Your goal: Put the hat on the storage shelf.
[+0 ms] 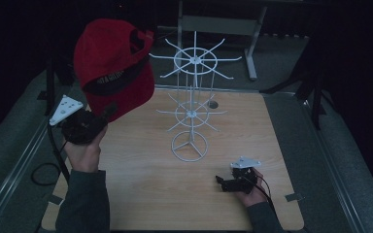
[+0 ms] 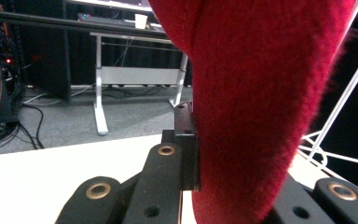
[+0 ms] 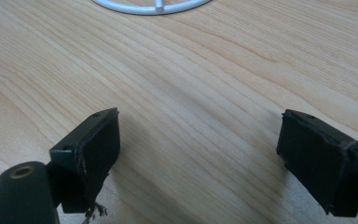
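The cap [image 1: 114,68] is red with a black inner band bearing pale lettering, too blurred to read. The wire stand [image 1: 193,104] is white, the table [image 1: 145,189] pale woodgrain.

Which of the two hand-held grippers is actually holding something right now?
The left gripper: its fingers are clamped on the red cap, lifted beside the white wire rack. The right gripper rests on the table, fingers spread with nothing between them.

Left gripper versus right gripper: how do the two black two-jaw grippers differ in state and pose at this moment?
The left gripper is shut on the red fabric cap; the right gripper stands open with nothing between its jaws. The left gripper is raised, holding the cap up beside the white wire hook stand; the right gripper sits low over the light wooden table. Both are hand-held, with black jaws.
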`<state>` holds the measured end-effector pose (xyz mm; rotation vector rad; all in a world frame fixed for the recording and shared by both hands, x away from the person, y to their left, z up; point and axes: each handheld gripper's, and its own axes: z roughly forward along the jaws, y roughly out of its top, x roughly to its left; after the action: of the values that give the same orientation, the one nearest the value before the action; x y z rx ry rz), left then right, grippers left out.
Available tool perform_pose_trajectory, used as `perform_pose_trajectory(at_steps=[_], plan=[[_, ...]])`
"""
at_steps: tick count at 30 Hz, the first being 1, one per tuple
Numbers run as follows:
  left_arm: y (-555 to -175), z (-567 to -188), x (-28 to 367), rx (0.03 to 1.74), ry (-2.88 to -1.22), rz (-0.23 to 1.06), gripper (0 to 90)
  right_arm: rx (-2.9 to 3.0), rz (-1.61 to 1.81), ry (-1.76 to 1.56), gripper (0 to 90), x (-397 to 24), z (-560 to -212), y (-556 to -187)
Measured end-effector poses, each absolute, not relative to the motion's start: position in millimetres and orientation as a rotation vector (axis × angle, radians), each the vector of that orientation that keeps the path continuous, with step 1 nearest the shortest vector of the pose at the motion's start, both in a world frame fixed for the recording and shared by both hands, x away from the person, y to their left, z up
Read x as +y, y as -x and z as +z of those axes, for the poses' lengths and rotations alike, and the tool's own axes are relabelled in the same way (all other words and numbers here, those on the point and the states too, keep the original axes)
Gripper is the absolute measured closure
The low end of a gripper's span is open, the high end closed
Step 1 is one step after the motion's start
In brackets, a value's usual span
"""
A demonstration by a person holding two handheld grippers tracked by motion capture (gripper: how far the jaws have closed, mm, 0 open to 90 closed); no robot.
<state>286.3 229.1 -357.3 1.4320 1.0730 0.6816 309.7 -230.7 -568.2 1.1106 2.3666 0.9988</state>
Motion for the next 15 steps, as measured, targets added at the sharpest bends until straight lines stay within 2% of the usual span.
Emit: perform_pose_trajectory(at_steps=[15], plan=[[-281.0, -353.2, 226.2, 1.043, -1.423, 0.676, 85.7, 2.367, 0.998, -1.110, 13.1, -230.8, -568.2, -309.7]])
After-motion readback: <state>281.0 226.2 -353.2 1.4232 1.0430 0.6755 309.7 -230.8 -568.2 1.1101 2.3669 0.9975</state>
